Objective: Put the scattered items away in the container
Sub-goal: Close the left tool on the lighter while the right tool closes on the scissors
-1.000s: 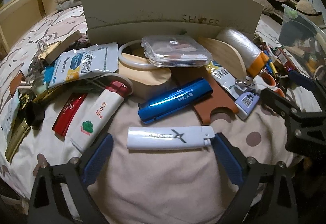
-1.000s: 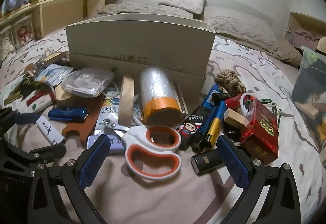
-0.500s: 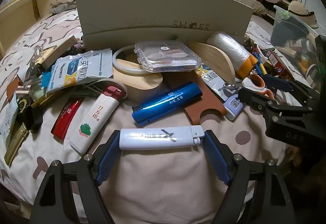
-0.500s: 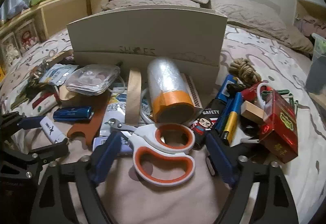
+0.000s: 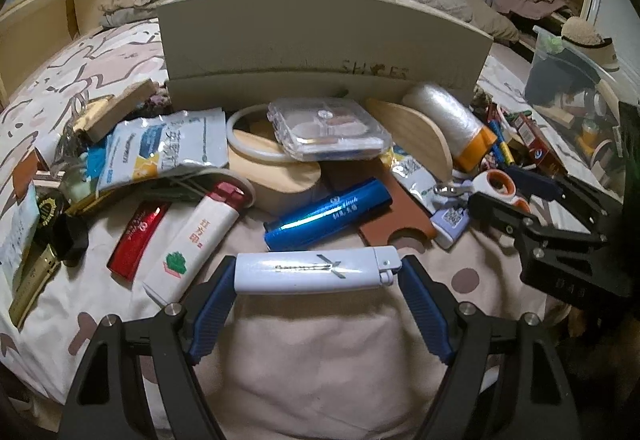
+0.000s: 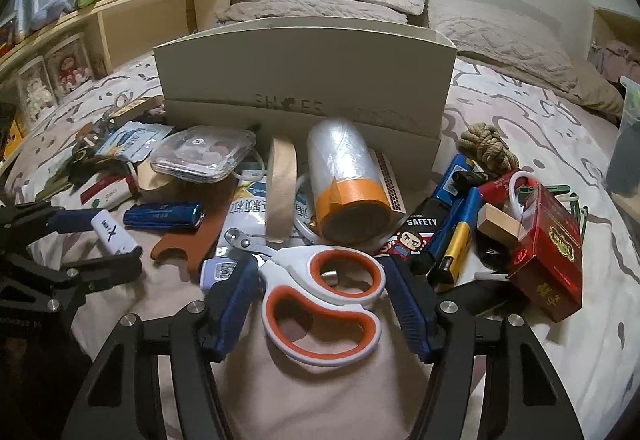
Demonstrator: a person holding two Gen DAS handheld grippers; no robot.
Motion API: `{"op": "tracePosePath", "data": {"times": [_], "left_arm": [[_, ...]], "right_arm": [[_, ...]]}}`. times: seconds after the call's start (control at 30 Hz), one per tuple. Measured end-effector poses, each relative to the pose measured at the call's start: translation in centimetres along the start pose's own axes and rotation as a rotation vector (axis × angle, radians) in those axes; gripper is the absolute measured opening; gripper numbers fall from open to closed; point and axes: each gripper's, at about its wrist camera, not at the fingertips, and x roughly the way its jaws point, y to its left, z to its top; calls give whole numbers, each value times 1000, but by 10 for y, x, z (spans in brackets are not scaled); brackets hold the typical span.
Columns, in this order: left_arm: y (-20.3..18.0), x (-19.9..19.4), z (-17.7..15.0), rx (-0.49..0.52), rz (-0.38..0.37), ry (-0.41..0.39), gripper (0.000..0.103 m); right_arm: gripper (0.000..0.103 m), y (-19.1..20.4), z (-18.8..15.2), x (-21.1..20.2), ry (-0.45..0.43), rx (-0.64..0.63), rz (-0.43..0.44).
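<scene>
The left gripper (image 5: 318, 282) is clamped end to end on a white lighter (image 5: 316, 270) that lies crosswise on the bed (image 5: 320, 360), just in front of a blue lighter (image 5: 328, 214) and right of a white tube (image 5: 200, 240) with a red cap. The right gripper (image 6: 322, 282) is closing its jaws around the white-and-orange handles of the scissors (image 6: 324, 292), both pads at or against the handles' sides. Behind the clutter stands the beige container (image 6: 304, 80), marked SHOES, with a plastic-wrapped roll (image 6: 346, 180) leaning at its front wall and a red box (image 6: 550, 256) off to the right.
</scene>
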Motion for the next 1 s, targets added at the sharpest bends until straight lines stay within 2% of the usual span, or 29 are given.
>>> {"op": "tracePosePath", "data": {"times": [0.53, 1.0], "left_arm": [[6, -18, 7, -6, 8, -56, 81], [11, -48, 21, -8, 15, -153, 81]], "right_arm": [[66, -3, 6, -27, -59, 78, 12], [66, 6, 13, -59, -128, 81, 14]]}}
